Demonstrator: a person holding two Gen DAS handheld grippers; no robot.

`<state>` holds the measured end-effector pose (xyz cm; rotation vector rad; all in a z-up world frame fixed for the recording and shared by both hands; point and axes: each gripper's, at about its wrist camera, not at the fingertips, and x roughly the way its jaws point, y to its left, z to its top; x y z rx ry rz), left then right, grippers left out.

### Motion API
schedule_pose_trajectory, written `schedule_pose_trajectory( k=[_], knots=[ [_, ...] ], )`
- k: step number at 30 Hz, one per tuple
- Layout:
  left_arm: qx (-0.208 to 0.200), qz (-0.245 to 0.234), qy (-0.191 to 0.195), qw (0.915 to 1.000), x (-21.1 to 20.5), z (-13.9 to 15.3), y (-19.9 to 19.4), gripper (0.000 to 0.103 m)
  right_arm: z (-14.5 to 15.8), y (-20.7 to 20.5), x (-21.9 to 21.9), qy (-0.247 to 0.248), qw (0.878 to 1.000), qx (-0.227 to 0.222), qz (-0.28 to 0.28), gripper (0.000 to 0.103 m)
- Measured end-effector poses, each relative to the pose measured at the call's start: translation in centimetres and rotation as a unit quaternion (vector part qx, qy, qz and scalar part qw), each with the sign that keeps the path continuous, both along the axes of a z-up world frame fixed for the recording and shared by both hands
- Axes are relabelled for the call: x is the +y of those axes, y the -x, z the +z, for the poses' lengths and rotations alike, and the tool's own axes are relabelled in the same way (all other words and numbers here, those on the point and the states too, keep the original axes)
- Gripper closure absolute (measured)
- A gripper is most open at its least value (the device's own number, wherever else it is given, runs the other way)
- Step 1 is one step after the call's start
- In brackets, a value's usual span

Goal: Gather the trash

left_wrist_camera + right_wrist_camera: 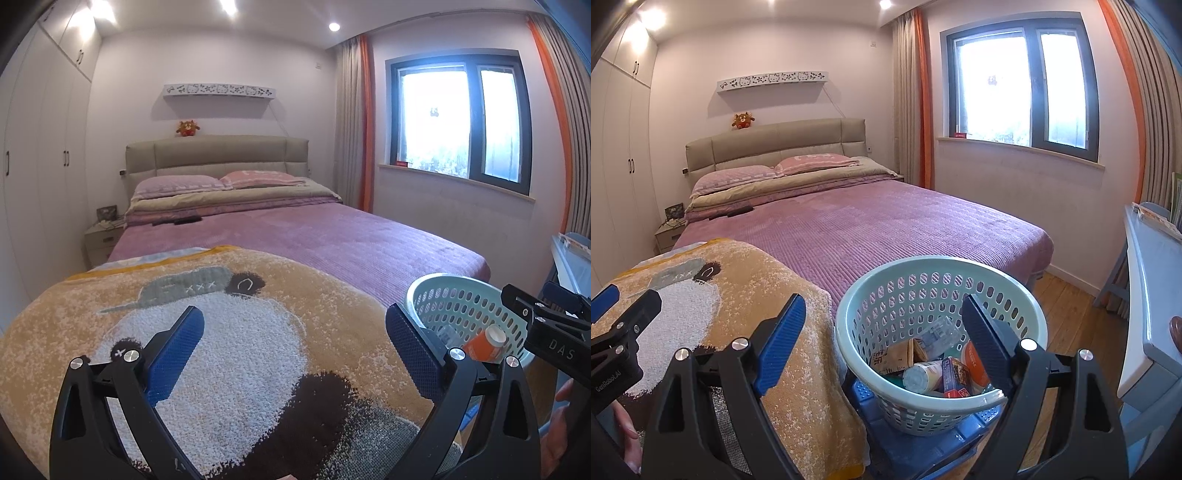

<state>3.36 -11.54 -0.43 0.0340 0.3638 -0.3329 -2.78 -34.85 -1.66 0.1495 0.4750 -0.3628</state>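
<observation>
We are in a bedroom, facing a bed (295, 229) under a purple cover that runs away ahead of both grippers to a padded headboard (218, 155), with a window (458, 118) up to the right and a wardrobe (40, 155) along the left wall. A panda blanket (229, 332) lies over the near end of the bed, straight under and ahead of our left gripper (293, 349), whose blue pads stand wide apart with nothing between them. Just right of that gripper sits a pale green basket (849, 321) with a perforated wall, resting on a blue stool (923, 450) beside the bed; our right gripper (882, 341) hangs over the basket's near rim, its right finger inside the rim, its left finger out over the blanket's edge, spread wide and holding nothing. The trash lies in the basket bottom, between and just ahead of the right gripper's fingers: a brown carton (897, 356), a clear plastic bottle (940, 332), a white-capped bottle (921, 374), a small dark box (955, 376) and an orange bottle (973, 363), touching one another in a loose pile. A grey desk (1152, 295) stands off to the right gripper's right.
</observation>
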Motion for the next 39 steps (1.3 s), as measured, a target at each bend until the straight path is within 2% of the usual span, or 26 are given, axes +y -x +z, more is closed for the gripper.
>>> schedule_pose_trajectory(
  k=[25, 39],
  knots=[
    [-0.003, 0.0, -0.004, 1.0, -0.3, 0.0, -0.1, 0.008, -0.5, -0.5, 0.3, 0.001, 1.0, 0.002, 0.0, 0.021],
    [-0.016, 0.007, -0.033, 0.9993, -1.2, 0.7, 0.5, 0.008, 0.0, -0.3, 0.4, -0.008, 1.0, 0.006, 0.001, 0.021]
  ],
)
